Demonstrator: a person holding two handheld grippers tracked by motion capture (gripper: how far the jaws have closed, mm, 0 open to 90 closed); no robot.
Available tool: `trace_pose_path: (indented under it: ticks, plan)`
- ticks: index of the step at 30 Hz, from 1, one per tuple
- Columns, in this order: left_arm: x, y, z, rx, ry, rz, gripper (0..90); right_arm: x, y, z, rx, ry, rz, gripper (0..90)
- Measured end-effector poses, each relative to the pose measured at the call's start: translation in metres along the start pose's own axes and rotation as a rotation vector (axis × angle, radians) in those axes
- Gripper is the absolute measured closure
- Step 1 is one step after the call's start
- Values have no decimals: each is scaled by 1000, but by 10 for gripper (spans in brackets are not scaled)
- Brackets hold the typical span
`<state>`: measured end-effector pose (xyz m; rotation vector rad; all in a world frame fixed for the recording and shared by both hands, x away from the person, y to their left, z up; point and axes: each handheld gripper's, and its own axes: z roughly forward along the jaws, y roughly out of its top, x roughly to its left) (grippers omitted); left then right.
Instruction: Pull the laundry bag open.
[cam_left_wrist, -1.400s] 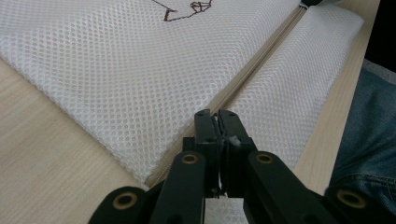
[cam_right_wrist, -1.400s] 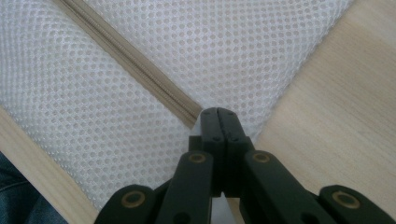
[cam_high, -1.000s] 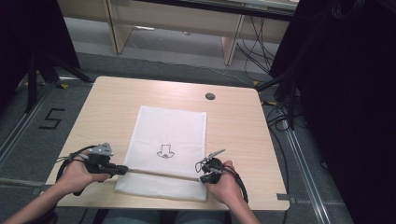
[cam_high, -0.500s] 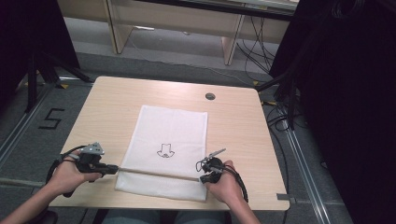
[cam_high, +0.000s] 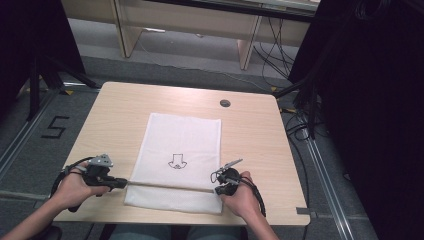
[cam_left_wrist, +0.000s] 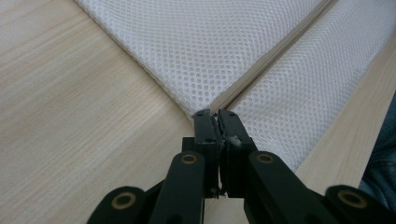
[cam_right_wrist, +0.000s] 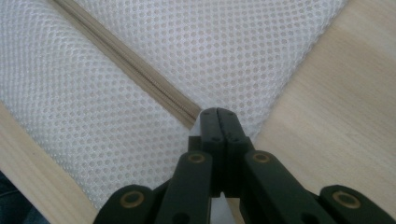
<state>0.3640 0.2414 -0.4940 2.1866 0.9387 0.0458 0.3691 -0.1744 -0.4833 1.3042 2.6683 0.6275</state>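
White mesh bag (cam_high: 182, 145) lies flat on the tabletop (cam_high: 260, 130), its zip (cam_high: 170, 186) running left to right near the person. Left tool (cam_high: 119, 183) pinches the zip's left end, right tool (cam_high: 218, 189) its right end, both clamped tight.

both forearms enter from the bottom edge of the high view; the left hand (cam_high: 75, 187) sits at lower left, holding the left tongs (cam_high: 122, 183) pointed toward frame right, jaws pressed together; the right hand (cam_high: 243, 197) sits at lower centre-right, its right tongs (cam_high: 218, 190) aimed toward the left, jaws likewise closed tight.
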Motion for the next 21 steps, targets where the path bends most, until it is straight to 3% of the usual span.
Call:
trace_pose_path:
  ticks: [3, 5, 6, 9, 14, 15, 17, 18, 21]
  plan:
    - [0, -1, 2, 10, -7, -6, 857, 0, -1, -1, -5, 7, 27, 900]
    - [0, -1, 2, 13, -17, -9, 801, 1, -2, -1, -12, -2, 47, 870]
    - [-1, 0, 3, -5, -19, -32, 759, 1, -2, -2, -37, 1, 21, 825]
    - [-3, 3, 1, -64, -19, -58, 636, 3, -2, -6, -80, 1, 41, 763]
    - [-2, 7, 3, -160, 8, -46, 408, 4, -1, -13, -141, -27, 34, 706]
    - [0, 8, 2, -182, 11, -38, 385, 4, -2, -14, -141, -27, 41, 705]
    - [1, 9, 1, -219, 29, -68, 337, 2, -2, -15, -156, -34, 31, 702]
    - [3, 9, 0, -235, 37, -63, 325, 2, -3, -16, -151, -24, 51, 701]
    - [8, 10, -4, -283, 51, -97, 324, 0, -3, -16, -177, -36, 49, 699]
